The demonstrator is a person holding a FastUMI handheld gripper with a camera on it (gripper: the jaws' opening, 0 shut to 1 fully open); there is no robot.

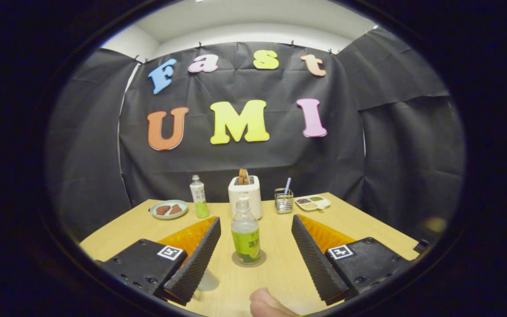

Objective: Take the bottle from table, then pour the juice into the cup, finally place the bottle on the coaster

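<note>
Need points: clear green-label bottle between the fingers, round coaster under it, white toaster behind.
Clear plastic bottle with green label [245, 240], gripper view, on the label.
Round grey coaster [236, 262], gripper view, on its exposed rim.
White toaster [253, 191], gripper view, on its front face.

Clear juice bottle [245, 231] (green label, capped) stands upright on round coaster [248, 260].

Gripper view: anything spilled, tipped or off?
Nothing stands out. The bottle stands upright on the coaster, no spill on the table. The gripper is open, fingers either side, not touching.
</note>
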